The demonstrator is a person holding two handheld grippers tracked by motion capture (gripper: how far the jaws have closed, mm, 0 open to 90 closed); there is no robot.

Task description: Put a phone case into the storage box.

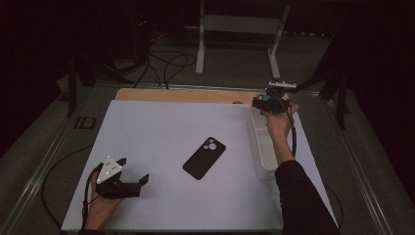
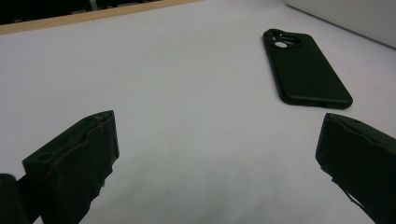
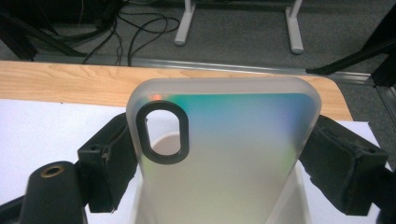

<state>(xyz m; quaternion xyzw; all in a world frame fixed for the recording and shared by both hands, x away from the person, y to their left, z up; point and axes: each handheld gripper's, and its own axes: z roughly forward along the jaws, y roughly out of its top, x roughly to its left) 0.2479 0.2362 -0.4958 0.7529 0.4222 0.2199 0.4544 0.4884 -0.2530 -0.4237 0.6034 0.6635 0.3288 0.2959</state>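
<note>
You hold a frosted, iridescent translucent plastic phone case [image 3: 224, 154]; the black matt rubbery phone case [image 2: 304, 70] lies on smooth white table [image 1: 156, 132].

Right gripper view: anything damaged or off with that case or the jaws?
Nothing on the translucent case looks cracked or bent; the right gripper clamps it by its sides above the white tray. The jaw pads look frayed at their edges. The black case lies flat and askew on the mat.
</note>
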